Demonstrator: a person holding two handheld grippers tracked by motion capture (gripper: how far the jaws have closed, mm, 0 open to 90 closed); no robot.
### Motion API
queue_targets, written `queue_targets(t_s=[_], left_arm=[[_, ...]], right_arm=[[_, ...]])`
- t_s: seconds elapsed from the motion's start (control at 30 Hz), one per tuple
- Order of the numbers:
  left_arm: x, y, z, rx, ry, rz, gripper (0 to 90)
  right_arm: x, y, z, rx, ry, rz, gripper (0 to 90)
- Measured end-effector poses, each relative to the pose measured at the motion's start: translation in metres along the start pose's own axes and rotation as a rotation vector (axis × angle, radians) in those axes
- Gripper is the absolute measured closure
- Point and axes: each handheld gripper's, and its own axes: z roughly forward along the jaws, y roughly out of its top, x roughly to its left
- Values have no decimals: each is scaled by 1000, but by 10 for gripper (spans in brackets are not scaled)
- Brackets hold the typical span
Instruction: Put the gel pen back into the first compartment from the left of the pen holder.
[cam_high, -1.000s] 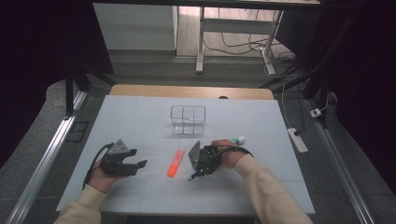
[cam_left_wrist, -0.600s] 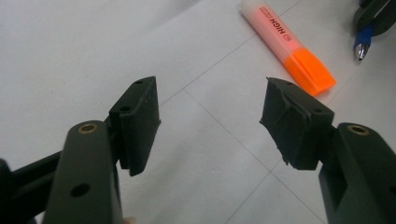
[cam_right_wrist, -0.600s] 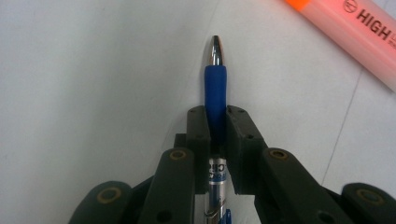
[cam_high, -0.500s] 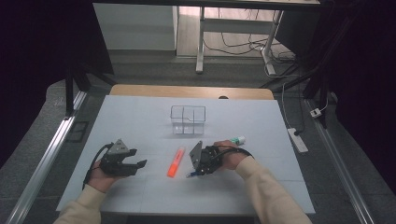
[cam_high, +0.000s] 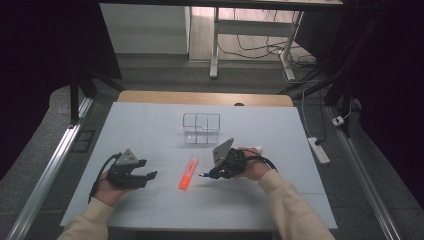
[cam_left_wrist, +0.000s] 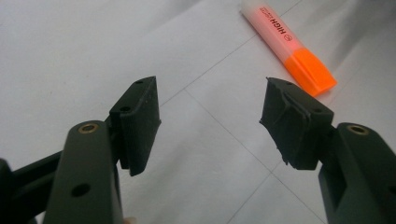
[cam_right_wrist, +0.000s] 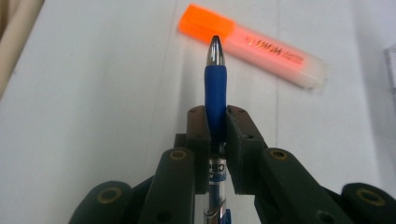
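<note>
A blue pen (cam_right_wrist: 215, 88) with a silver tip stands between the pads of my right gripper (cam_right_wrist: 216, 126), which is shut on its grip and points it at the orange highlighter (cam_right_wrist: 254, 44). From above, the right gripper (cam_high: 212, 172) hovers just right of the highlighter (cam_high: 188, 173), and the pen (cam_high: 204, 175) sticks out to the left. The left gripper (cam_high: 150, 175) rests at the table's front left with its jaws wide apart. Nothing lies between the left gripper's (cam_left_wrist: 210, 126) pads, and the highlighter's orange cap (cam_left_wrist: 310, 72) lies beyond them.
A clear plastic organiser (cam_high: 201, 128) with compartments stands at the middle of the white table (cam_high: 150, 125). A small white object (cam_high: 258, 148) lies behind the right hand. On the floor to the right is a power strip (cam_high: 318, 150).
The right gripper, with the pen in it, has shifted a little up and to the right in the high view. The left gripper has stayed put.
</note>
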Motion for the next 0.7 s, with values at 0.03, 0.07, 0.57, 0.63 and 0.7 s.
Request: queue_targets(t_s=[0.03, 0.07, 0.57, 0.63, 0.7], left_arm=[[0, 0, 0, 0, 0, 0, 367], [0, 0, 0, 0, 0, 0, 367], [0, 0, 0, 0, -2, 0, 367], [0, 1, 0, -1, -1, 0, 367], [0, 1, 0, -1, -2, 0, 367]], right_arm=[[0, -1, -2, -13, -3, 16, 803], [-1, -2, -4, -22, -7, 25, 803], [-2, -14, -24, -223, -138, 172, 803], [-2, -14, -28, -249, -148, 192, 803], [-1, -14, -31, -277, -150, 203, 803]])
